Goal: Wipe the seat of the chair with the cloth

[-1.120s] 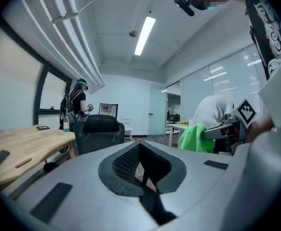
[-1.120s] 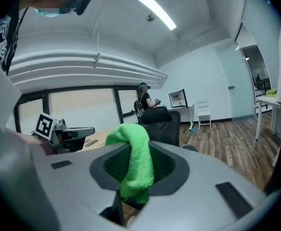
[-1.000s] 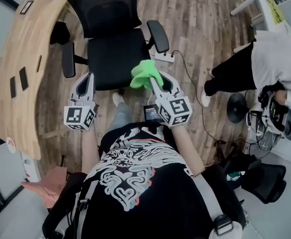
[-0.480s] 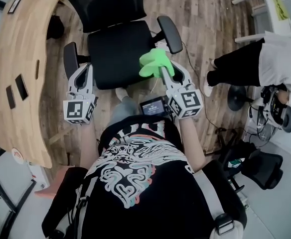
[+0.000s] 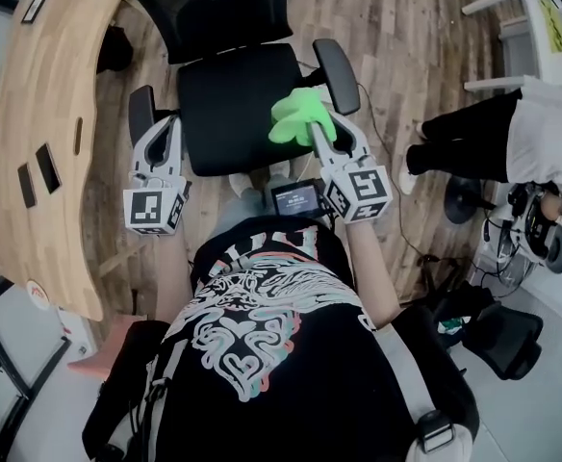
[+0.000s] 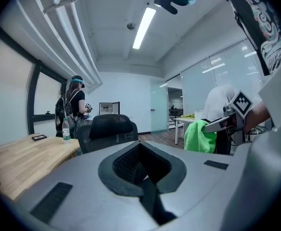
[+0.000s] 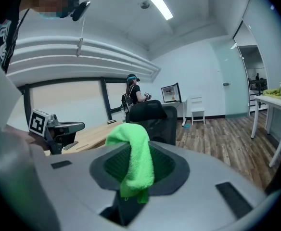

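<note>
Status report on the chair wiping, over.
Right claw shut on bright green terry cloth, over right edge of black office chair seat. Left claw shut, empty. Black padded armrest close beside cloth.

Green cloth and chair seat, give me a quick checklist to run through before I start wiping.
1. Cloth gripped: ok. The right tool is shut on the green cloth, which drapes over its jaws.
2. Seat free of things: ok. The chair seat looks bare.
3. Cloth over the seat's middle: not ok. It hangs at the seat's front corner, by the armrest.
4. Tool angled down at the seat: not ok. The right gripper view looks level across the room.
5. Left tool out of the wiping path: ok. It is shut, empty, and off the seat's other side.
6. Cloth touching the seat: cannot tell.
</note>
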